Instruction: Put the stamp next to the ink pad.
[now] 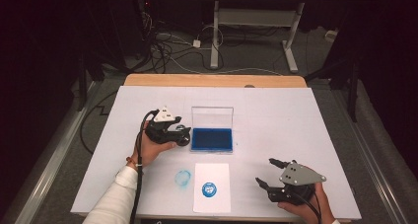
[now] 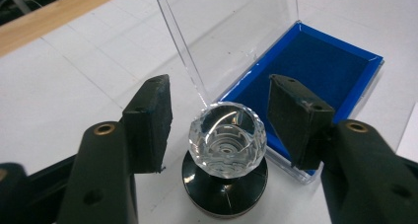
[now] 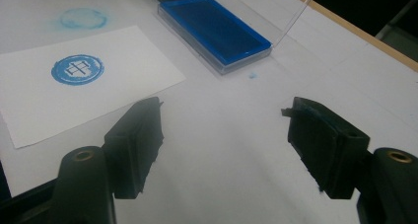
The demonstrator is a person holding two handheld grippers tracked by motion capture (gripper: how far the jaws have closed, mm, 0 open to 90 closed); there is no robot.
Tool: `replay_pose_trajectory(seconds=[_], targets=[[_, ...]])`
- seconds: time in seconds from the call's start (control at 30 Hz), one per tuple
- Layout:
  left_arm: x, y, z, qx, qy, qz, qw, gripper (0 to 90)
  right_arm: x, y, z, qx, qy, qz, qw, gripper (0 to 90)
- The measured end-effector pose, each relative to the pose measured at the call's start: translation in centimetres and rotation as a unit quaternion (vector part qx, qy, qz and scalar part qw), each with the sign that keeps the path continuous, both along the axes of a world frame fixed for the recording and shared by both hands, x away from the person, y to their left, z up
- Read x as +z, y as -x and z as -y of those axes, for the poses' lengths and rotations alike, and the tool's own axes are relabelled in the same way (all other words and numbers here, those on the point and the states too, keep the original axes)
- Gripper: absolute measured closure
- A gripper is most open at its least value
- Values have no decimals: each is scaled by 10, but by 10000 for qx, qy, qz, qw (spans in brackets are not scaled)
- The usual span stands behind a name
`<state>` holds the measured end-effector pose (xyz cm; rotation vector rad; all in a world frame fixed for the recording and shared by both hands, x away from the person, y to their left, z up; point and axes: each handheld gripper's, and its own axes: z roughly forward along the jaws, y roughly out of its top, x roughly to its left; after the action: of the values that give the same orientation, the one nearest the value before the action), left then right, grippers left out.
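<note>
The white counter (image 1: 296, 115) is brightly and evenly lit from above in the high view, while the floor and room around it fall into deep darkness toward the frame edges. Shadows on the counter are soft and faint. In the left gripper view, the crystal-topped stamp (image 2: 227, 140) catches bright highlights, and the ink pad's clear lid (image 2: 231, 31) shows pale glare. The black tongs' pads (image 3: 135, 145) near the lens look slightly soft. The high view is somewhat grainy and low in detail.
</note>
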<state>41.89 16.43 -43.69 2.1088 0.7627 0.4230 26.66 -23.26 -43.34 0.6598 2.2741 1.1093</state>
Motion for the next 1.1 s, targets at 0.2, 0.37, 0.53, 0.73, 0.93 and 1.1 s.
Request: replay_pose_trajectory(seconds=[0.2,0.37,0.53,0.73,0.93,1.1], targets=[[5,4,0,227,41,193,9995,299,0,1,-1,0,17,-4,10000,291],[8,6,0,322,64,307,9990,218,0,1,-1,7,12,10,10000,291],[10,8,0,403,166,393,9983,174,0,1,-1,6,28,-6,10000,291],[13,11,1,426,149,528,9976,173,0,1,-1,16,33,-12,10000,290],[17,16,5,349,46,655,9972,173,0,1,-1,14,29,6,10000,291],[21,22,7,279,16,761,9967,173,0,2,-1,19,12,21,10000,290]])
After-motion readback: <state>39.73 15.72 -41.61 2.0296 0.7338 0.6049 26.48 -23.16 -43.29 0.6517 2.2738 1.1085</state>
